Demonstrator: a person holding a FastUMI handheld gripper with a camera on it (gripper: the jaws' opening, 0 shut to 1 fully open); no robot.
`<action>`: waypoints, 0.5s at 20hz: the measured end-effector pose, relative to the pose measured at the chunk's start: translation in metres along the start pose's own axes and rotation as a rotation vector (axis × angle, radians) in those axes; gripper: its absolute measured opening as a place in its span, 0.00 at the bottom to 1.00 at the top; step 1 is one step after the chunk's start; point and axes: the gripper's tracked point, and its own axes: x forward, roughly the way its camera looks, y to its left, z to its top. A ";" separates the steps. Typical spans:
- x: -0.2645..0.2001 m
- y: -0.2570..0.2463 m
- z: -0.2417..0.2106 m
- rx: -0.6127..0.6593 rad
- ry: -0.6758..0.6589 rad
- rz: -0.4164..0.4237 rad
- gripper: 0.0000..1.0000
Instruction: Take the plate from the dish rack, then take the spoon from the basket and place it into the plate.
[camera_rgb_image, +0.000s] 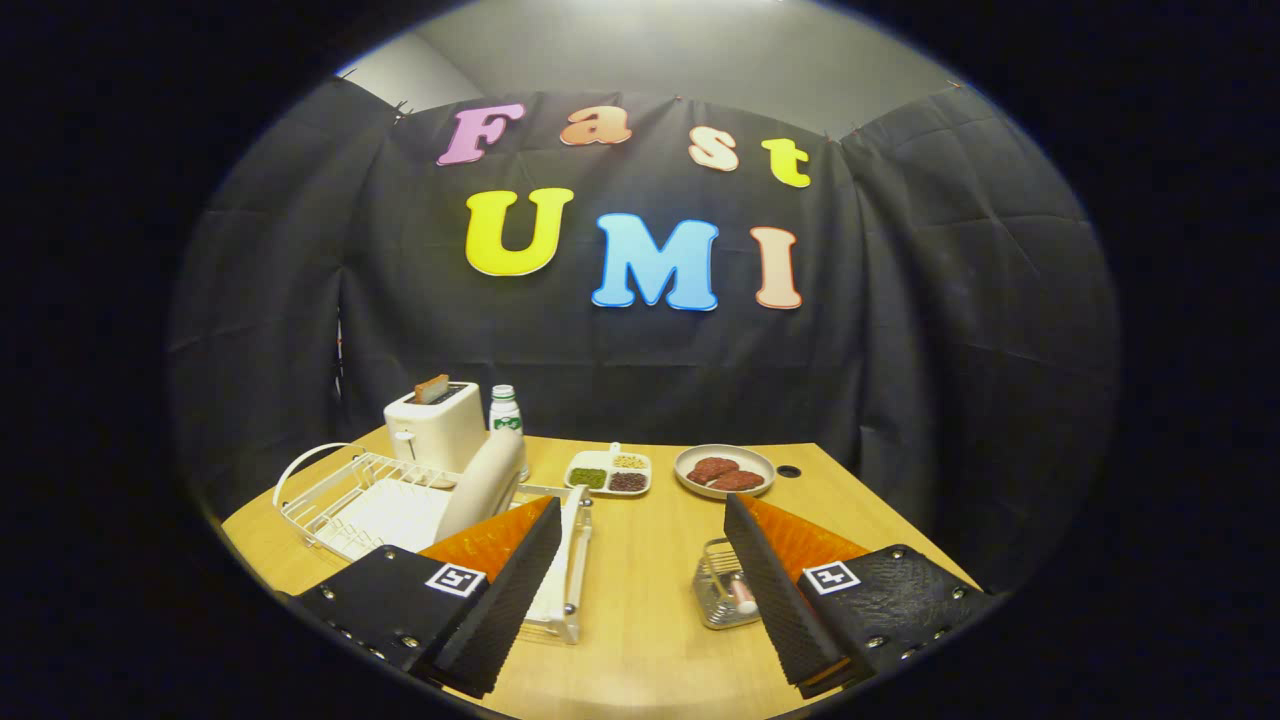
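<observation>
Standing round plate (485, 480) in wire dish rack (345, 500), gripper (640, 570) jaws apart

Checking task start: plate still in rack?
Yes. Plate stands on edge in the rack; open gripper holds nothing.

Dim booth, sharp, fisheye-bent edges

Cream plate (483, 484) stands on edge in white dish rack (345, 500); spoon's pink handle (743, 594) inside wire basket (712, 590).
</observation>
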 end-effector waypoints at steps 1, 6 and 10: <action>0.005 0.014 -0.001 -0.002 0.006 0.016 1.00; 0.038 0.075 -0.008 0.043 0.068 0.046 1.00; 0.066 0.099 -0.015 0.063 0.114 0.023 0.96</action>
